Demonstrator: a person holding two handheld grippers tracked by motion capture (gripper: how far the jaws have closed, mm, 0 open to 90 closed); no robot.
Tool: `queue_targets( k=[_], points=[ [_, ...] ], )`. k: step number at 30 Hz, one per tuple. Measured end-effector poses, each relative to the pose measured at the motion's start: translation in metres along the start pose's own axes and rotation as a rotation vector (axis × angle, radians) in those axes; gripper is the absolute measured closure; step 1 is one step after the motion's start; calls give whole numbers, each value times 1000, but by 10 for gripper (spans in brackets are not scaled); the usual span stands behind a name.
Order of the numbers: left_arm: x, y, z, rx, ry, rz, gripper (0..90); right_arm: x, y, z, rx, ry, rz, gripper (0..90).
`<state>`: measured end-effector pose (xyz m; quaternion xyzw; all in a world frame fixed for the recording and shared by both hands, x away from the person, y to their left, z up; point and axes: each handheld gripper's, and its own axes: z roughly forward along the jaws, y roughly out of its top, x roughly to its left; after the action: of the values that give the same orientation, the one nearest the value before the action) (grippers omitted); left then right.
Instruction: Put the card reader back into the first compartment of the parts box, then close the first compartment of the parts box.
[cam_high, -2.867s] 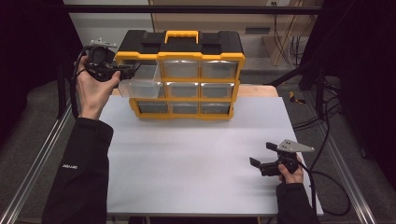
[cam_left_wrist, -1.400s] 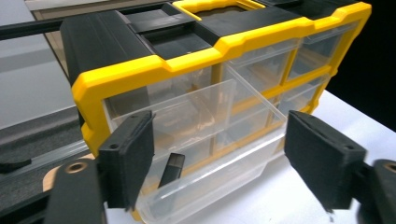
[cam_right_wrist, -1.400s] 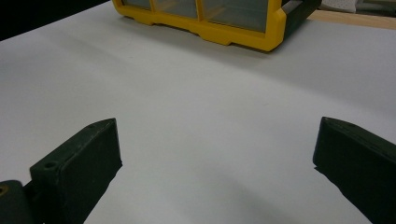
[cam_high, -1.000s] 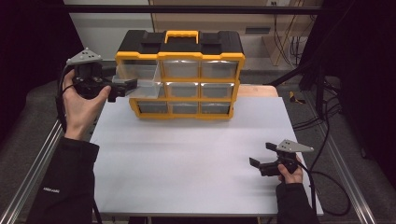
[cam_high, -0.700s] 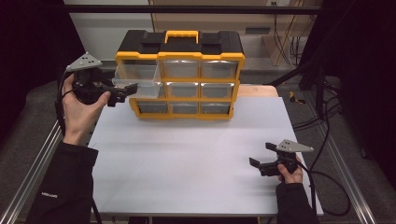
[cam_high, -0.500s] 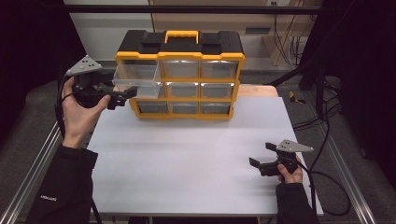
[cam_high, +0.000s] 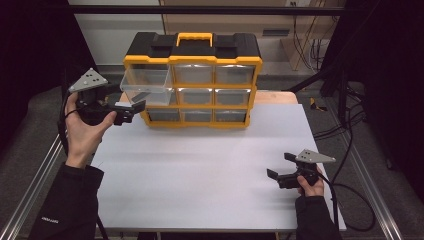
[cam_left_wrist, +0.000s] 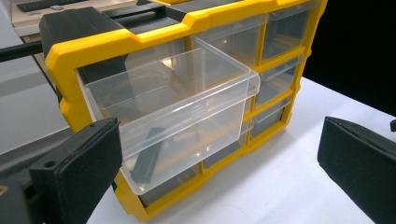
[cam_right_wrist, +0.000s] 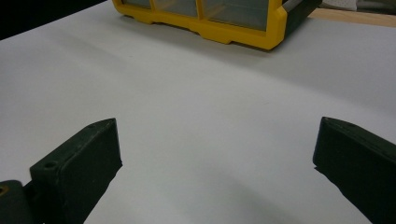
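A: Where's the clear drawer (cam_high: 144, 86)?
B: Pulled out of the yellow organizer's (cam_high: 192, 80) top-left slot; a dark part lies inside.
A: Grippers?
B: Left gripper (cam_high: 131, 111) just opened wide, off the drawer. Right gripper (cam_high: 280, 166) gapes, empty.
A: Any writing?
B: Sleeve (cam_high: 50, 220) print, unreadable.

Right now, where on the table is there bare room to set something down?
The white table is bare from the yellow organizer at the back to the near edge, and between the left gripper and right gripper. It is crowded only at the back left, where the pulled-out clear drawer sticks out by the left gripper's open jaws.
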<state>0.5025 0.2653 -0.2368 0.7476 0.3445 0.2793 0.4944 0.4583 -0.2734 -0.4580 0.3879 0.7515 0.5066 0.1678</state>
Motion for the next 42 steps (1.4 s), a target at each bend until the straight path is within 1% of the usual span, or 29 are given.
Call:
queue_targets(
  k=[2,3,7,9,11,12,14,15,16,17,19,22,24,28,32,34,42],
  points=[
    [0,-3,0,3,0,1,0,0,0,0,-1,0,-1,11],
    [-1,-4,-1,6,-5,-10,0,0,0,0,0,0,-1,11],
    [-2,-10,0,14,5,-13,0,0,0,0,0,0,-2,11],
    [-2,-12,1,14,1,-19,0,0,0,0,-1,2,0,11],
    [-3,-13,2,8,2,-8,0,0,0,0,-1,1,3,11],
    [-4,-14,2,16,-3,-15,0,0,0,0,0,1,0,11],
    [-5,-15,3,10,-6,-17,0,0,0,0,-2,3,1,11],
    [-6,-16,3,12,-9,-14,0,0,0,0,-2,3,2,11],
    [-6,-16,3,4,-5,-7,0,0,0,0,-1,1,2,11],
    [-6,-17,3,18,-6,-14,0,0,0,0,0,0,2,11],
    [-7,-19,4,22,-13,-14,5,0,0,-1,-2,1,3,11],
    [-5,-22,5,28,-8,-23,19,0,0,0,-1,1,1,11],
    [-5,-24,6,26,-15,-31,35,0,0,-1,-2,2,2,11],
    [-5,-26,7,32,-17,-22,79,-1,0,-1,-2,0,0,11],
    [-5,-29,8,37,-21,-26,140,0,0,-1,-1,0,-1,11],
    [-5,-30,9,39,-26,-34,171,0,0,-1,-2,2,1,11],
    [-5,-29,9,48,-24,-37,314,0,0,-1,-4,2,0,11]
  ],
)
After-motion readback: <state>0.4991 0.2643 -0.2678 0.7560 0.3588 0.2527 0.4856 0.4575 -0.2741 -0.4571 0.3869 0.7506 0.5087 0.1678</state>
